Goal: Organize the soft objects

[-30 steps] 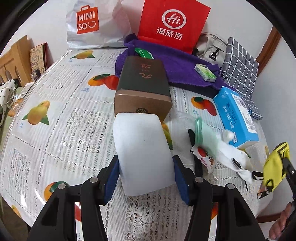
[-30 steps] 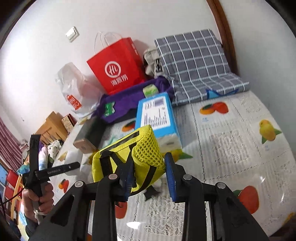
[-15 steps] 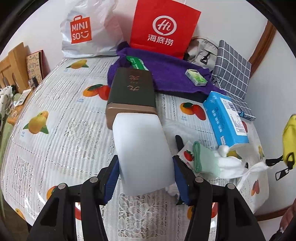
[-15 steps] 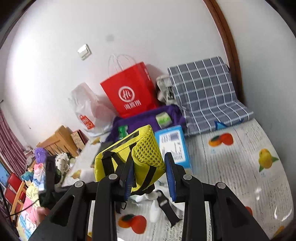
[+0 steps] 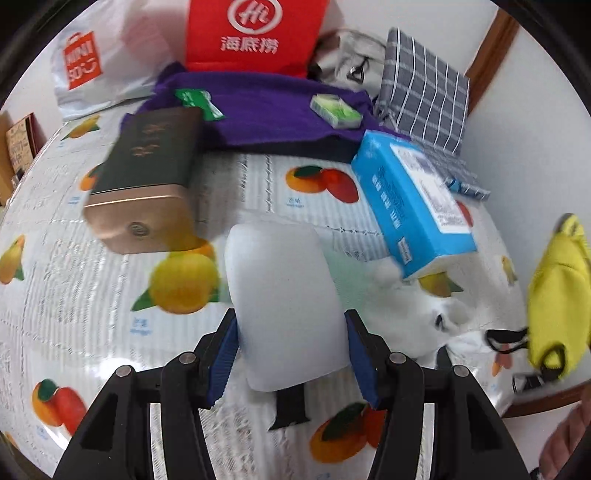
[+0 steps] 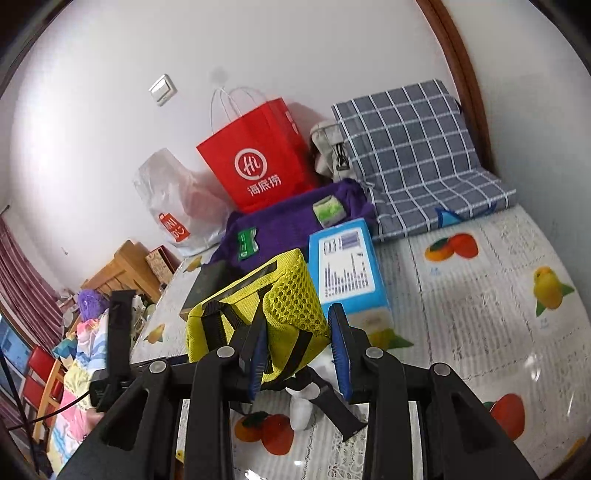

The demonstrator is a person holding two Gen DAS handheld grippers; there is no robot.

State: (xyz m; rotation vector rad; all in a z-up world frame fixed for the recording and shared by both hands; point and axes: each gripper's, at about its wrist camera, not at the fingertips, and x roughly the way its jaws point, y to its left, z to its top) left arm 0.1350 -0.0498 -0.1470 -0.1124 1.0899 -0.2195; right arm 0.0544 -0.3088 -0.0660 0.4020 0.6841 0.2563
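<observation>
Two grippers were at work over the table (image 5: 55, 295). The left gripper (image 5: 291, 354) was clamped on one pale, soft white block (image 5: 284, 310), held above the fruit-print cloth near the table's front edge. The right gripper (image 6: 297, 350) was clenched on one yellow mesh pouch (image 6: 273, 314) with black straps, lifted clear of the table at its right edge. Between them lay one crumpled white cloth (image 5: 436, 310). One blue box (image 5: 413, 206) and one brown tin (image 5: 147, 177) lay behind, then one purple towel (image 5: 277, 107) with two small green packets on it, and one red bag (image 5: 255, 33) against the back edge.
</observation>
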